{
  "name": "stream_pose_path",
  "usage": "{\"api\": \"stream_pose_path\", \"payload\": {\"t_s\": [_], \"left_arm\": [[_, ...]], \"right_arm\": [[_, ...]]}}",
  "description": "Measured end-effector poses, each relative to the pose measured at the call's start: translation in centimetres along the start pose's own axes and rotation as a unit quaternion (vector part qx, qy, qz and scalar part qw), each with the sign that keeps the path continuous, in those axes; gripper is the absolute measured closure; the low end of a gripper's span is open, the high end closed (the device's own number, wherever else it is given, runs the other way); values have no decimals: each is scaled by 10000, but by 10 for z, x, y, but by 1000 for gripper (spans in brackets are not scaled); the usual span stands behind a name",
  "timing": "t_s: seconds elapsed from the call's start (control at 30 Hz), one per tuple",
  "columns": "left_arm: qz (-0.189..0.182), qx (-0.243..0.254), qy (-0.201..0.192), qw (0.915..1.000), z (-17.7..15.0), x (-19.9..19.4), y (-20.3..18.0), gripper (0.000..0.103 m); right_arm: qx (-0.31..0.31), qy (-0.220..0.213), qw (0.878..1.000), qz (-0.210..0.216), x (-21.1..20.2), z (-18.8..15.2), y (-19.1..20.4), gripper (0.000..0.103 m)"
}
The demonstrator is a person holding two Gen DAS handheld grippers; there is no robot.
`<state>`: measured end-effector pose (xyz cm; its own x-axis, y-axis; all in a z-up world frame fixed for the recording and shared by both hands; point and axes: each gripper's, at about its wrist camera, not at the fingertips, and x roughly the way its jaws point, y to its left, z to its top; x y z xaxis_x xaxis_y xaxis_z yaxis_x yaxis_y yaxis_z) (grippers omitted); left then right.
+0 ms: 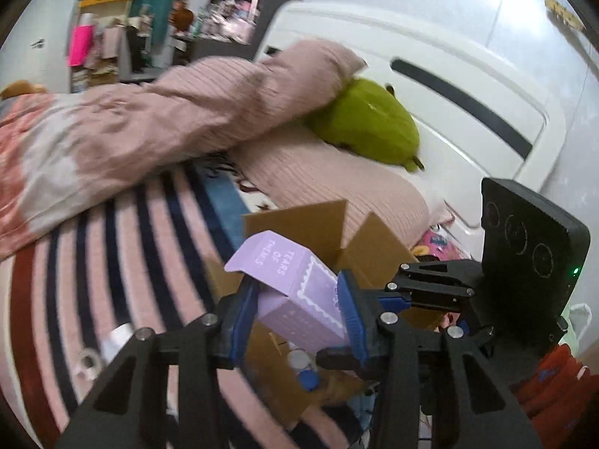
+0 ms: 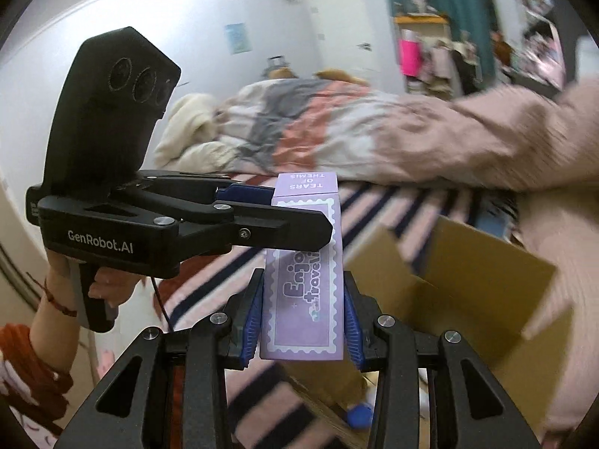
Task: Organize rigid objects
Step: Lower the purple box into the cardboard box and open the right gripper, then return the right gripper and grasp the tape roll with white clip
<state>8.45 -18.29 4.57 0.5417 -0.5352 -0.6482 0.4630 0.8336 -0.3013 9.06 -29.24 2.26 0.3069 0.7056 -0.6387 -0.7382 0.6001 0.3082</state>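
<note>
A lilac carton (image 1: 299, 295) printed "TEARS OF THEMIS" is held above an open cardboard box (image 1: 333, 235) on the bed. My left gripper (image 1: 295, 314) is shut on its upper part. My right gripper (image 2: 303, 310) is shut on its lower part (image 2: 303, 299). In the right wrist view the left gripper (image 2: 295, 217) reaches in from the left and clamps the carton's top. In the left wrist view the right gripper (image 1: 378, 318) comes in from the right. The cardboard box (image 2: 468, 284) has its flaps up. A white bottle with a blue cap (image 1: 305, 368) lies inside.
A striped pink, navy and red blanket (image 1: 123, 262) covers the bed. Pink pillows (image 1: 232, 104), a green plush toy (image 1: 370, 123) and a white headboard (image 1: 449, 75) lie behind the box. A rumpled duvet (image 2: 299, 123) is further along. Small white items (image 1: 112, 340) rest on the blanket.
</note>
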Motion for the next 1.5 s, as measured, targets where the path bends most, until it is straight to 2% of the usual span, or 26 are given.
{"api": "stream_pose_path", "payload": {"t_s": [0.17, 0.3, 0.37, 0.43, 0.47, 0.5, 0.53, 0.6, 0.8, 0.93, 1.03, 1.13, 1.27, 1.4, 1.5], "left_arm": [[60, 125, 521, 9985, 7, 52, -16, 63], [178, 213, 700, 9972, 5, 66, -20, 63], [292, 240, 747, 9965, 4, 65, -19, 56], [372, 192, 658, 9970, 1, 54, -13, 41], [371, 144, 584, 9975, 1, 47, -7, 39], [360, 72, 485, 9981, 0, 37, -3, 37], [363, 36, 433, 9984, 0, 30, 0, 36], [471, 2, 262, 9985, -4, 7, 8, 35], [1185, -242, -186, 9925, -31, -67, 50, 31], [1755, -526, -316, 9826, -67, -104, 90, 30], [2016, -791, -316, 9758, -99, -122, 124, 30], [2090, -1059, -328, 9716, -128, -132, 158, 30], [2029, -1359, -387, 9690, -165, -134, 204, 30], [1975, -1591, -277, 9669, -188, -124, 235, 30], [1968, -1724, -183, 9650, -201, -115, 252, 30]], "right_arm": [[304, 469, 9977, -372, -1, -15, -36, 70], [305, 688, 9955, -582, 2, -19, -44, 69], [279, 764, 9948, -610, 5, -19, -43, 69], [251, 841, 9941, -643, 6, -20, -43, 67], [236, 847, 9938, -683, 7, -18, -42, 64], [187, 811, 9937, -756, 7, -16, -39, 55], [129, 755, 9935, -843, 5, -17, -36, 49], [15, 593, 9940, -918, 3, -12, -29, 45], [-465, 224, 9979, -403, 12, 10, 22, 41], [-813, 354, 9958, 209, 52, 21, 66, 42], [-1079, 624, 9913, 422, 93, 22, 97, 42], [-1223, 1020, 9864, 396, 142, 18, 118, 42], [-1396, 1376, 9802, 270, 200, 9, 126, 42], [-1065, 1625, 9809, 96, 255, 7, 111, 42], [-843, 1662, 9821, -259, 286, 7, 94, 42]]}}
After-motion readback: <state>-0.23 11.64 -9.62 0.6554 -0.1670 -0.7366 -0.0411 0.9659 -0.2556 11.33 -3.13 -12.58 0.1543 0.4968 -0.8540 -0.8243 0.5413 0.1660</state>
